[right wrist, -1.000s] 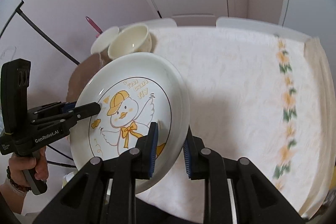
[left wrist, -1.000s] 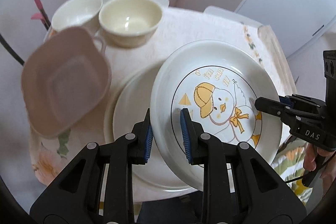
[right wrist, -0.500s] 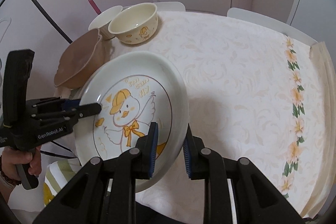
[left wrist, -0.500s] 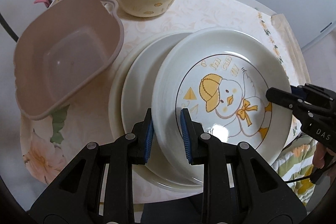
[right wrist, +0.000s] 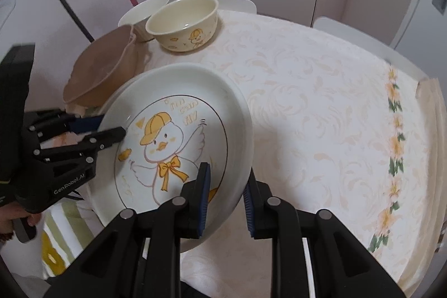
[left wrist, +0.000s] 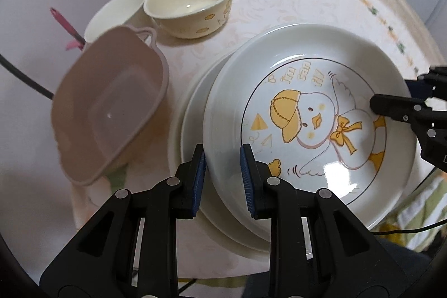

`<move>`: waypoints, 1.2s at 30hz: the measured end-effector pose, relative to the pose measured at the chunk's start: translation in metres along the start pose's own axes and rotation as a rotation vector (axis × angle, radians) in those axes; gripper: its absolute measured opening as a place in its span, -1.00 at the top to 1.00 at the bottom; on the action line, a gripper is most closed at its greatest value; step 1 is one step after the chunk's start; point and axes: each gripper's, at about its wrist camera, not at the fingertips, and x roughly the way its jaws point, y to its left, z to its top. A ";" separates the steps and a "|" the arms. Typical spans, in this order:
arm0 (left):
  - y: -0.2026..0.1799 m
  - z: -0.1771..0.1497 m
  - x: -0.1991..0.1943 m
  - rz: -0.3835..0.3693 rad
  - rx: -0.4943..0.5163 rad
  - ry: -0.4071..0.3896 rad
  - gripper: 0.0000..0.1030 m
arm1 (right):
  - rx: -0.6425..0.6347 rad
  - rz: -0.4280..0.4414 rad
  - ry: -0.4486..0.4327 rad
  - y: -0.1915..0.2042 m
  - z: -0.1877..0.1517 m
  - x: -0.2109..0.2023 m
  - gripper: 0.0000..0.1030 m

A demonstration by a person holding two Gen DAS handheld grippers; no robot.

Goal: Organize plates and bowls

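I held the round white duck-printed plate (left wrist: 304, 127) tilted, duck upright, left gripper (left wrist: 223, 177) and right gripper (right wrist: 226, 199) both clamped on opposite rims.

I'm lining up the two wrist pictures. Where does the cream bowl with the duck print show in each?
Left wrist view: cream duck bowl at upper centre-left, beyond the stacked plates.
Right wrist view: the bowl at upper centre-left, beyond the duck plate.
Shared landmark: the pink plastic basin, nearer and left of it in both.
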 end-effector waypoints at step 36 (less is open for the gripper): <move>-0.029 -0.001 0.006 0.303 0.264 0.023 0.56 | -0.190 -0.146 0.057 0.023 0.003 0.012 0.59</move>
